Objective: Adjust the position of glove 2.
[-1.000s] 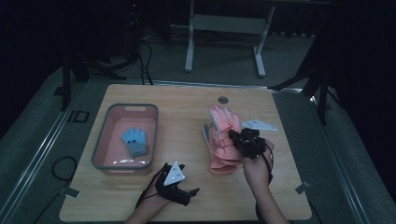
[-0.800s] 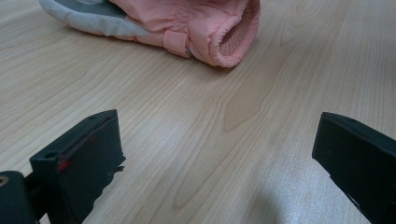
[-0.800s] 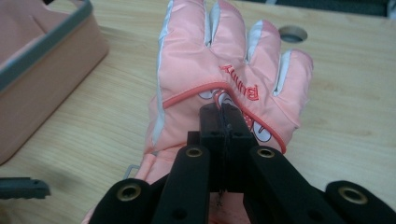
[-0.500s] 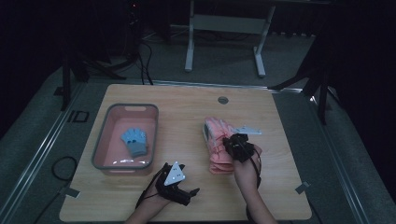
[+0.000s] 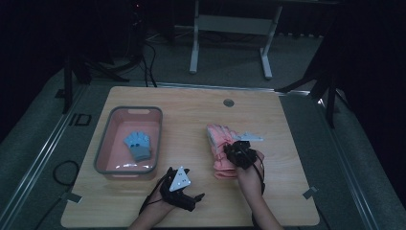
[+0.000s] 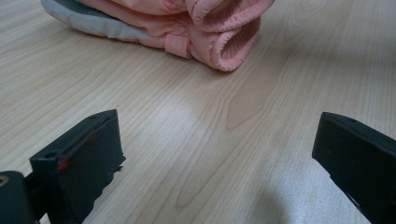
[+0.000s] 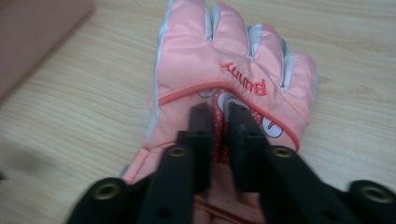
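Now the right gripper [image 7: 218, 116] has come down onto the pink glove [image 7: 219, 70], which lies right of the pink bin [image 5: 105, 143], its jaws just parting slightly around a fabric fold, so the pinch looks barely begun.

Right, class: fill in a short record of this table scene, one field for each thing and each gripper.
Table: light wood
Pink glove: lying flat on the table, right of the tub
Blue glove: inside the pink tub
Right gripper: on the pink glove, fingers have just been opening, fold of fabric between them
Left gripper: fingers wide open, nothing between them, near the table's front edge
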Action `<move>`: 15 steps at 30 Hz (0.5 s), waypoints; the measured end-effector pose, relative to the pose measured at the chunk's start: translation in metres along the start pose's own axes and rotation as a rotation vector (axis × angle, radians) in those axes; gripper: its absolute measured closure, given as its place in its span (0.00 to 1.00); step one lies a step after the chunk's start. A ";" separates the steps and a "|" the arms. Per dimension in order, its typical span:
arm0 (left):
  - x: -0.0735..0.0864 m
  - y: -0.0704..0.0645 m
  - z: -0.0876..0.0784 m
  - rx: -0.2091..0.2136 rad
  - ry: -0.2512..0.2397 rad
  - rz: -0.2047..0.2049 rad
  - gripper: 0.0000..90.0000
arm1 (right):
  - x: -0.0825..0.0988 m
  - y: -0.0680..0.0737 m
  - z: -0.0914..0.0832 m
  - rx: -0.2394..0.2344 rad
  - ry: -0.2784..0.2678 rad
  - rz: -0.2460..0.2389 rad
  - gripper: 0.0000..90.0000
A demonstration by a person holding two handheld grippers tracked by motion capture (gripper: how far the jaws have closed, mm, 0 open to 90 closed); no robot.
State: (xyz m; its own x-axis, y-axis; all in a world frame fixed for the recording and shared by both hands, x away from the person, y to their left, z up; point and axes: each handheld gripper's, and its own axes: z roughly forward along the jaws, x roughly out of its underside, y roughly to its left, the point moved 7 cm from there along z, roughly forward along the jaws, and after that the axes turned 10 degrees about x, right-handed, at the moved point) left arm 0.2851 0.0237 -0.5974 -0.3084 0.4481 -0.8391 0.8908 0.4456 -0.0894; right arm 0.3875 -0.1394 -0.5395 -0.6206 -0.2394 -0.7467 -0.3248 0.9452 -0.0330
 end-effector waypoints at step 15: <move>-0.015 0.004 -0.009 0.002 -0.097 -0.085 0.02 | -0.016 -0.026 -0.034 -0.159 -0.136 -0.078 0.16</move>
State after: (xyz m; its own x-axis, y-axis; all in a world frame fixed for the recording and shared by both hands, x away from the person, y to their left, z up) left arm 0.2898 0.0257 -0.5805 -0.3491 0.3322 -0.8762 0.8635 0.4773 -0.1631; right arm 0.3815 -0.1678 -0.5042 -0.4910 -0.2678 -0.8290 -0.4832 0.8755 0.0034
